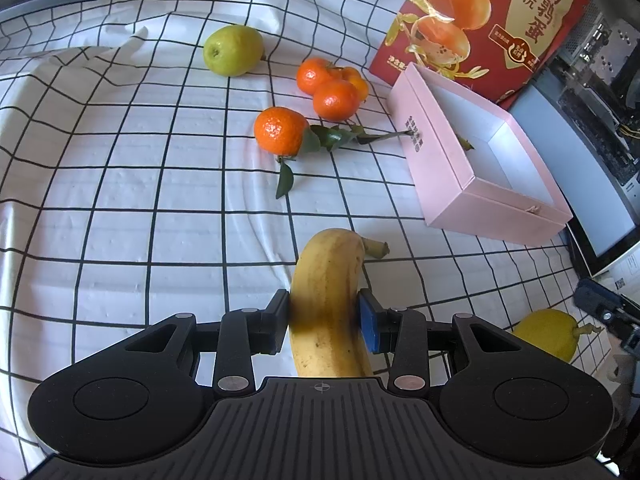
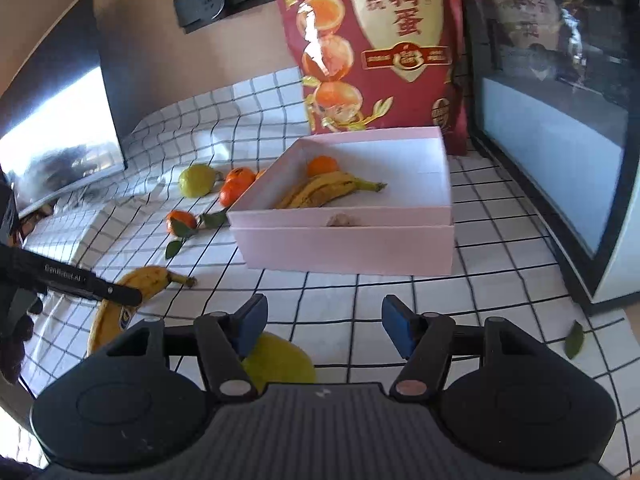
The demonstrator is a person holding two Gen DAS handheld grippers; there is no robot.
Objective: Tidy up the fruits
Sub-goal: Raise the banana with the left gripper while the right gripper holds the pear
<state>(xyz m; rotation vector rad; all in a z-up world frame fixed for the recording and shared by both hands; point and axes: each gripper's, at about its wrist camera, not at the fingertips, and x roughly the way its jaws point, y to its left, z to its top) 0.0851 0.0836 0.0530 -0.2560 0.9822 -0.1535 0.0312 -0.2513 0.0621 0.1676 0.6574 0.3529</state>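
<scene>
Fruits lie scattered over the black-gridded white tablecloth (image 1: 120, 208), and my left gripper (image 1: 326, 320) is pinching a long yellow banana (image 1: 328, 300) across its middle, both pads against the peel. It seems to rest on or just over the cloth, well short of the open pink cardboard box (image 2: 348, 240). My right gripper (image 2: 324, 326) stands spread with nothing between its blue pads, just beyond a yellow-green lemon-like fruit (image 2: 280, 364) that lies below its left finger.

I judge the main risk to be the banana pivoting in the pinch: it is held at one narrow band, so the long ends could swing on the lift and clip the box's near wall. Squeezing harder would bruise it.

Inside the box already sit a spotted, browner banana (image 2: 320, 194) and one orange mandarin (image 2: 322, 165), which take the left part, so I would aim for the bare right side. Between my left gripper and the box, a leafy mandarin (image 1: 280, 130) trails its stem against the box wall. A cluster of mandarins (image 1: 332, 84) and a green pear-like fruit (image 1: 232, 50) lie farther off. The red snack bag (image 2: 380, 40) stands right behind the box, and a careless overshoot could knock it.
</scene>
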